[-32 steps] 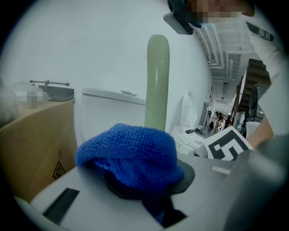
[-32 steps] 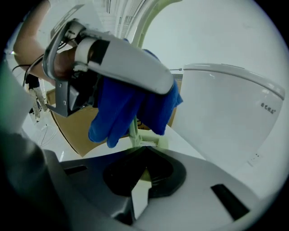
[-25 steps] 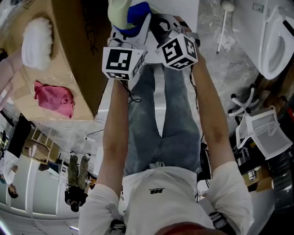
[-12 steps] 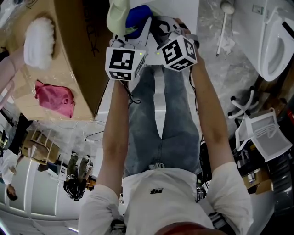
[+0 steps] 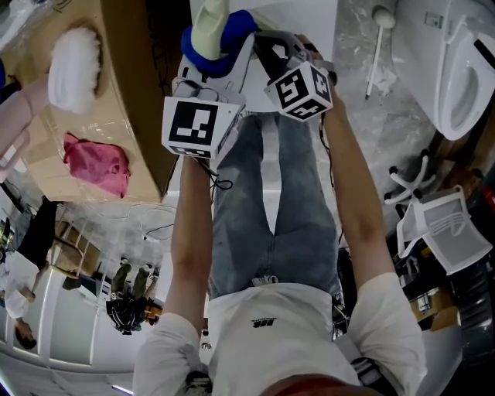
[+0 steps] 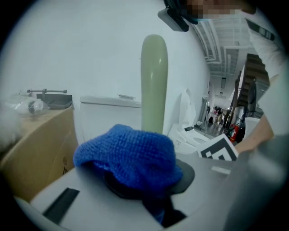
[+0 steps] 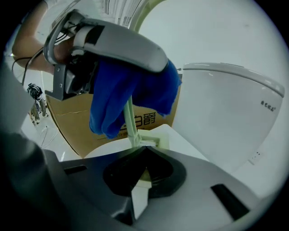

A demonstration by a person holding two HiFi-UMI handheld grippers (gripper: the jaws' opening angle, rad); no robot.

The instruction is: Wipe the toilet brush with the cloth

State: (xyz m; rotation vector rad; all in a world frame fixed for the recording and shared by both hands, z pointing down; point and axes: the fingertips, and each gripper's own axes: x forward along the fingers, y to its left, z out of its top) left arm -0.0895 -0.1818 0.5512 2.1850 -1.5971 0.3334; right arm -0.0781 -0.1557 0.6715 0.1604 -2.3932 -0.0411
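The toilet brush has a pale green handle that stands upright, and its thin stem runs down to a pale square base. A blue knitted cloth is wrapped round the handle, and my left gripper is shut on it. In the head view the cloth and handle top show above the left gripper. My right gripper is closed on the brush's lower end; in the head view this gripper sits beside the left one.
A cardboard box at the left carries a white fluffy item and a pink cloth. A white toilet stands close behind the brush. Another toilet, a white stick tool and a white rack are at the right.
My left gripper has risen toward the head camera with the blue cloth, which now sits higher on the handle. The right gripper has kept still.
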